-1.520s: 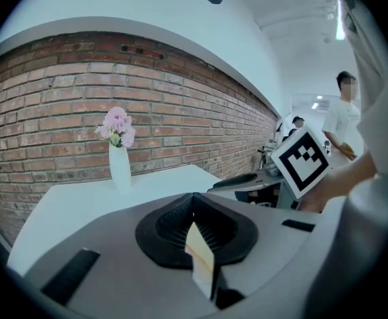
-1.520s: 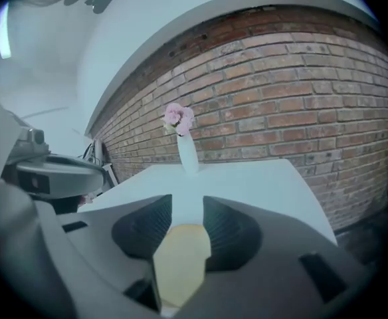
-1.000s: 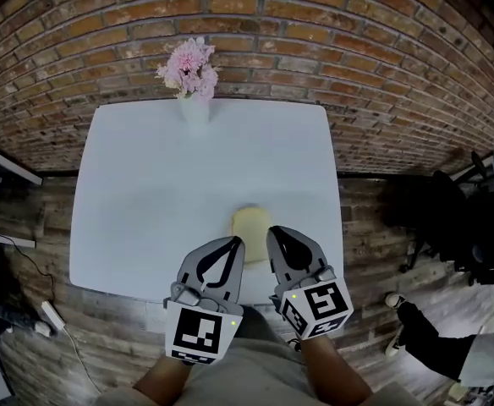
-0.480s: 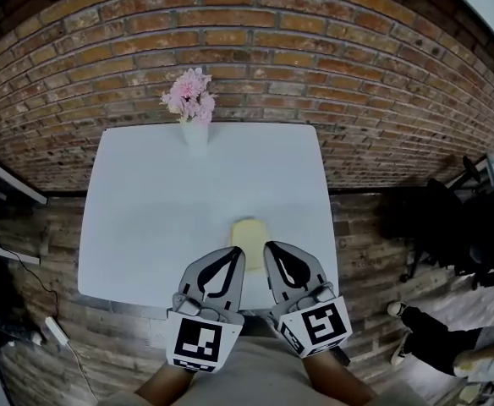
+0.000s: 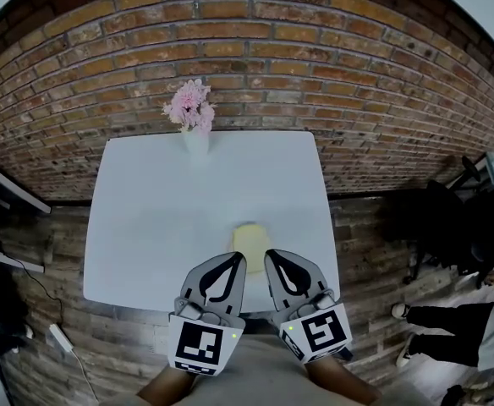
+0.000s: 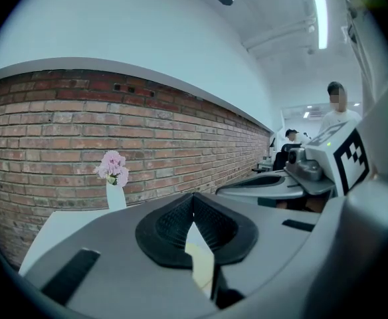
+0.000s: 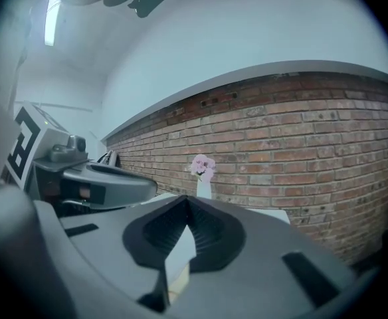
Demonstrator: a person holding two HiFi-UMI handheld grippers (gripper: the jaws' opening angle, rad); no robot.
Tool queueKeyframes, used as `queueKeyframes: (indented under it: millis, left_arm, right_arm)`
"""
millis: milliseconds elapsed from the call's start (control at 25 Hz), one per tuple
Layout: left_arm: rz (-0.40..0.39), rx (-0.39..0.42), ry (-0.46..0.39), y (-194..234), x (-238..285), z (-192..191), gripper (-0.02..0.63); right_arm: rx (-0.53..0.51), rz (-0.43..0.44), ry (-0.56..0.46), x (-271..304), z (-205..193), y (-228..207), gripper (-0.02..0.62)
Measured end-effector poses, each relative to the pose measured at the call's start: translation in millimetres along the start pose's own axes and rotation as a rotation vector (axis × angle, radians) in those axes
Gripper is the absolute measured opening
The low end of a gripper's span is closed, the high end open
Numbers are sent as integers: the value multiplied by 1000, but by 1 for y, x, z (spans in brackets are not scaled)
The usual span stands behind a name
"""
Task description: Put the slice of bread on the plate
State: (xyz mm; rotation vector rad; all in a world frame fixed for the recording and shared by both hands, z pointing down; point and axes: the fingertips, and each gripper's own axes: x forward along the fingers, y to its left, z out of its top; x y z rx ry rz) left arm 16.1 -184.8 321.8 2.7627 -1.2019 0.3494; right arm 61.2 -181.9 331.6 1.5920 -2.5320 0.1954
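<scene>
Head view: white table [image 5: 145,227] against a brick wall [image 5: 332,83], vase [image 5: 196,145] with pink flowers [image 5: 189,106] at the far edge, well out of the work area. The slice of bread [image 5: 249,237] lies flat near the near edge, right of centre, within easy reach. No plate can be made out on the white top; a white one might blend in, can't tell. Left gripper [image 5: 234,259] and right gripper [image 5: 274,255] sit side by side at the near edge, tips just short of the bread and apart from it. Looks like a ready pose, pickup not started

Left gripper view: jaws pressed together at the tips, nothing pinched. The pale bread [image 6: 202,263] shows only through the slot below the tips, lying on the table beyond. Aim is roughly level, toward the vase and wall, so it needs to tip down to reach the slice

Right gripper view: jaws closed tip to tip, empty too. A sliver of bread [image 7: 174,279] is visible low in the slot, table above it

Judgement: either gripper must spread before it can take the slice by an edge, and the plate has to be found first
</scene>
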Motion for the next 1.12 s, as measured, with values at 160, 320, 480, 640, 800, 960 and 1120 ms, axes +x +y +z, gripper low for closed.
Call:
queueKeyframes:
  millis: [160,320,480,640,800,960,1120]
  left_arm:
    - [5,2,-2,2,-1,-2,11]
    - [8,-5,4,3,-2,-6,11]
    - [5,-9,10,2,-1,-7,11]
    - [-2,-8,9,-1,1,-5,11]
    - [-5,3,23,-3,2,-10,11]
    - [-6,11,31,-6,3,-14,11]
    - [-10,12,35,-11,5,-19,11]
  right_arm:
    - [-11,7,17,3,-4,3,6]
    - [-16,11,16,5,-3,3,6]
    - [-16,19,26,5,-5,4,6]
    - [-11,22,38,5,-7,3,6]
    - [-9,27,47,4,-12,3,6]
    - [-13,36,49,3,-14,3,6]
    - [-15,40,54,1,-19,1,6]
